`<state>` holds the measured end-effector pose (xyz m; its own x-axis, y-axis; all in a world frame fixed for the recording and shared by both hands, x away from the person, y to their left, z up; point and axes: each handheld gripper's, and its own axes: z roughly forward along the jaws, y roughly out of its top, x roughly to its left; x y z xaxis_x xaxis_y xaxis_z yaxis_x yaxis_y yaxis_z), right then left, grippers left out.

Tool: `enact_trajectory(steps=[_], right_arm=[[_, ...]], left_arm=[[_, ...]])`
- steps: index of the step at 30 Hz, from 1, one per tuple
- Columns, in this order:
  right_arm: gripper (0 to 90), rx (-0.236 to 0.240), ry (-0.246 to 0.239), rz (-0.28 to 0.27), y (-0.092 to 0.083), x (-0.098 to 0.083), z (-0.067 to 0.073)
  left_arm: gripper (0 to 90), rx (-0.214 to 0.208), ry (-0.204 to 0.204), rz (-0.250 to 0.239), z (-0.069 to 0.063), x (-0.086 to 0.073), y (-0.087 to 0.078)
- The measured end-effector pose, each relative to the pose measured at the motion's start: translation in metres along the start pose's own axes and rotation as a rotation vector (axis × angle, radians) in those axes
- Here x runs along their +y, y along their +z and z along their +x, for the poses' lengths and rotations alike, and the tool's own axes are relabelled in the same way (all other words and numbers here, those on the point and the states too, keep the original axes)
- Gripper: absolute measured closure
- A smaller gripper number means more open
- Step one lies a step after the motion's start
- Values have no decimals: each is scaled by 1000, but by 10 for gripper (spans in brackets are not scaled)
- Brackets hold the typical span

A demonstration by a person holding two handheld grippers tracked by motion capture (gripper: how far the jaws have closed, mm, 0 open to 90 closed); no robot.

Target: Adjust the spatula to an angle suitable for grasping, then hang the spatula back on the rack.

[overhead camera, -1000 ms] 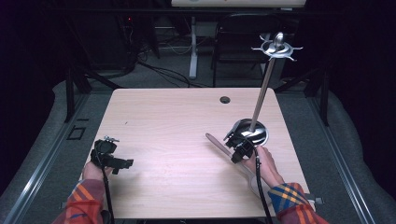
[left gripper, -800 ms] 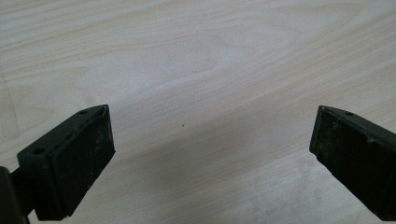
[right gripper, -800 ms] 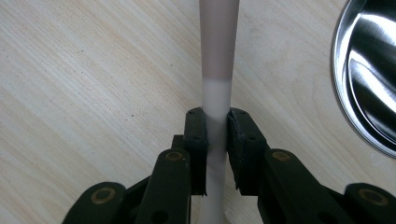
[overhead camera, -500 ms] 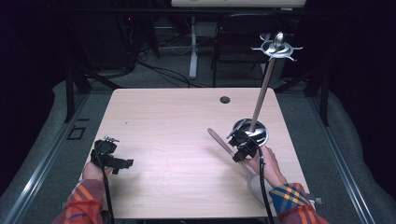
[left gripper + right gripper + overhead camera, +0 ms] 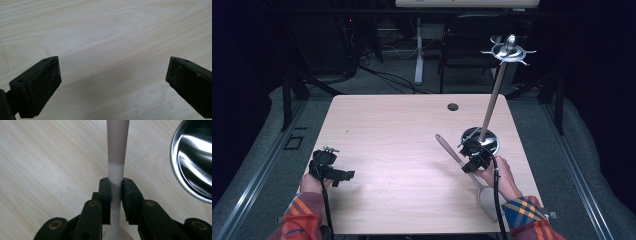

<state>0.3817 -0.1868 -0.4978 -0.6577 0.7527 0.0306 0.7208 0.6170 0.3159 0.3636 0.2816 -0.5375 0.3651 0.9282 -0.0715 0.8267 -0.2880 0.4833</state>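
Pale spatula (image 5: 460,161) — handle points far-left, blade near-right; right tool (image 5: 472,159) clamped on handle.

Spatula (image 5: 462,162) on table (image 5: 392,130) centre-right, stand base (image 5: 482,140) just behind its middle, small hole (image 5: 453,107) near far edge

The spatula's (image 5: 117,157) handle runs off the right gripper view's top edge.

The left gripper (image 5: 112,85) hung over the pale wooden table (image 5: 112,32), jaws spread wide: one black pad at eight o'clock, the other at four o'clock. Between them lay bare wood grain with one tiny dark speck (image 5: 98,66).
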Motion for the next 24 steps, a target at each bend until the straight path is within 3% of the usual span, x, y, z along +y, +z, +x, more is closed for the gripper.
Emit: enact_trajectory(steps=[2,7,17,21,24], right_arm=[[784,0,20,-49,-2,-1,1],[784,1,-14,-57,-13,-2,0],[784,-24,-4,-118,-29,-5,-1],[784,-39,-1,-197,-38,-8,1],[784,-51,4,-214,-40,-10,-1]], left_arm=[[0,-2,2,3,0,1,1],[0,-3,6,4,-2,1,2],[0,-4,7,7,-1,1,2],[0,-5,9,12,-2,1,2],[0,-5,11,13,-2,1,2]])
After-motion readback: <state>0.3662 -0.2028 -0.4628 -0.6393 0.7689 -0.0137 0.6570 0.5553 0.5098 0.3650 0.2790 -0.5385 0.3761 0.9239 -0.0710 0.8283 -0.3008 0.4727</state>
